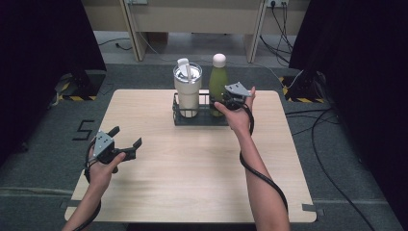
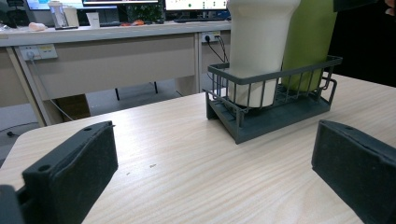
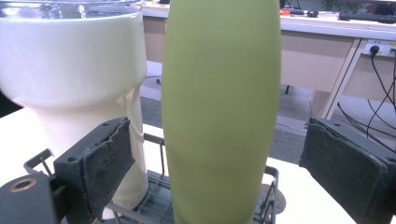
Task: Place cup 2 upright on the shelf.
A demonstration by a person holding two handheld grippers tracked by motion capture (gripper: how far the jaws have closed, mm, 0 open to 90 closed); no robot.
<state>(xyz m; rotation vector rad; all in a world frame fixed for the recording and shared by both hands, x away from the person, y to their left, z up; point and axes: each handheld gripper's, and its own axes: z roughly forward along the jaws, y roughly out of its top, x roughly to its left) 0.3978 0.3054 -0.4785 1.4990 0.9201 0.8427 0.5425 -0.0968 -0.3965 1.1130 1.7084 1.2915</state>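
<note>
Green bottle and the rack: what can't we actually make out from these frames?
- Green bottle, right gripper view: cap cut off by the top edge, base by the bottom edge.
- Same bottle, high view: lower body hidden behind the right gripper and hand.
- White tumbler, left gripper view: lid cut off by the top edge.
- Rack floor under both vessels: hidden by them.
- Contents of either vessel: opaque walls, cannot tell.

The left claw (image 1: 126, 137) sits low near the table's left edge, jaws spread wide, gripped by the left hand (image 1: 102, 168). The right claw (image 1: 230, 102) is held out toward the far edge (forearm stretched long across the table), its jaws parted wide too.
</note>
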